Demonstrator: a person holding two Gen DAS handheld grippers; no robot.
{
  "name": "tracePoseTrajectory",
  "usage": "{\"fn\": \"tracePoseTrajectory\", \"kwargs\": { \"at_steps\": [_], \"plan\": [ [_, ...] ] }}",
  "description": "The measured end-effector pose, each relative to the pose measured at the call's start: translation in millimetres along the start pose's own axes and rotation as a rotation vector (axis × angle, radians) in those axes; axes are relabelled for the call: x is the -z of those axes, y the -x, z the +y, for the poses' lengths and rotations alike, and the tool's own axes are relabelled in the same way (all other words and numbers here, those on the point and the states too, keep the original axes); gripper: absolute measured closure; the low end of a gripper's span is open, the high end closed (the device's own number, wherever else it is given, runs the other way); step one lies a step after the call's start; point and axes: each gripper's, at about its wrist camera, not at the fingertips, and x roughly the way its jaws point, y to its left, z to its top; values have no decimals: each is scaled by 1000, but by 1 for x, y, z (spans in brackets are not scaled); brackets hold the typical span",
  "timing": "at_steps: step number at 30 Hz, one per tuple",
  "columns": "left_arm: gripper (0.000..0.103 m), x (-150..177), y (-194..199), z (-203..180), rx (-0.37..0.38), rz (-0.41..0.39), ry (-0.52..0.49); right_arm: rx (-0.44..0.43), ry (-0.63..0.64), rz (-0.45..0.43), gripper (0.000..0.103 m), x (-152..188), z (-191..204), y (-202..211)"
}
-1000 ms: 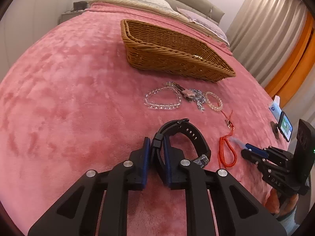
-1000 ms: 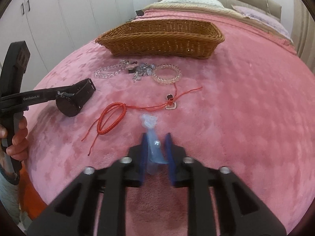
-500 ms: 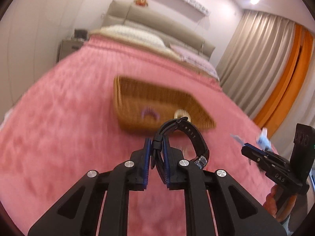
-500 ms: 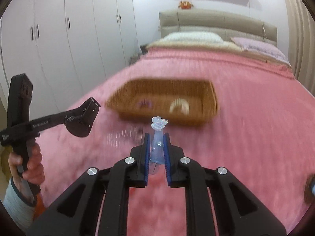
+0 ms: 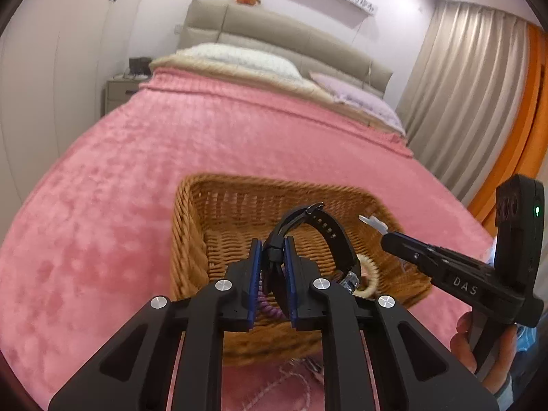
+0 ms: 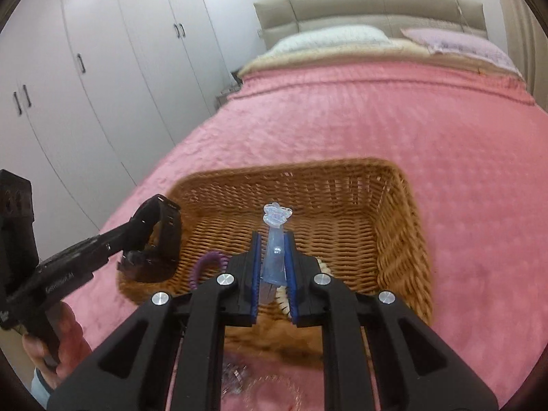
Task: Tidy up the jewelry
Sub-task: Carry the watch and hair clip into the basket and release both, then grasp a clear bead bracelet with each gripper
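1. While I look along my left gripper (image 5: 273,255), its blue pads are pressed onto the strap of a black watch (image 5: 316,236), whose band loops up and to the right of the fingers, with the clasp end low beside the right finger
2. From the right wrist view, my right gripper (image 6: 273,260) is pinching a pale blue translucent hair clip (image 6: 275,239) that stands upright between the pads, its flower-shaped end poking up above the fingertips
3. Both held pieces hang over the wicker basket (image 5: 191,226), the landmark here: the watch sits above the basket's near left part, and the clip is above its near middle
4. Inside the basket, a purple coiled hair tie (image 6: 205,267) lies near the front wall on the left, and a cream ring-shaped piece (image 5: 371,275) lies near the front wall further right, partly hidden behind my fingers
5. In front of the basket, on the pink blanket (image 5: 102,205), a blurred clear beaded bracelet (image 6: 270,392) lies on the cover below my right gripper; I cannot make out its details
6. Behind the basket, the blanket runs up to pillows (image 5: 246,56) and a beige headboard (image 5: 274,30)
7. Left of the basket stand white wardrobe doors (image 6: 113,78); right of it hang grey curtains (image 5: 462,96)
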Motion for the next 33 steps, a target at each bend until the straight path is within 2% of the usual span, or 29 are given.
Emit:
{"fn": "tracePoseTrajectory", "kwargs": {
  "at_steps": [4,8,11,13,14,15,17,21,24,28,31,33],
  "plan": [
    [89,6,-15,4,-15,43,-6,27,-5,46,92,6,-6,-18],
    [89,6,-17,7,-7,49,3,61,-12,68,91,11,-9,-25],
    [89,7,-14,8,10,54,4,50,-31,65,90,12,-12,-22],
    [82,7,-10,9,20,51,10,59,-36,51,73,13,-13,-14],
    [76,7,-4,10,29,42,15,60,-38,37,53,14,-13,-8],
    [76,8,3,10,32,27,17,60,-36,20,49,15,-12,-1],
    [75,10,18,9,46,8,21,49,-12,6,50,19,-6,13],
    [61,18,58,9,76,-51,21,14,21,-26,50,35,7,49],
    [60,32,87,10,91,-74,24,13,58,-47,50,52,16,74],
    [57,51,100,10,91,-53,20,26,85,-61,50,73,23,94],
    [57,62,95,13,81,-20,20,42,89,-50,50,80,22,92],
    [57,71,89,16,67,9,24,38,75,-25,58,84,18,85]
  ]
}}
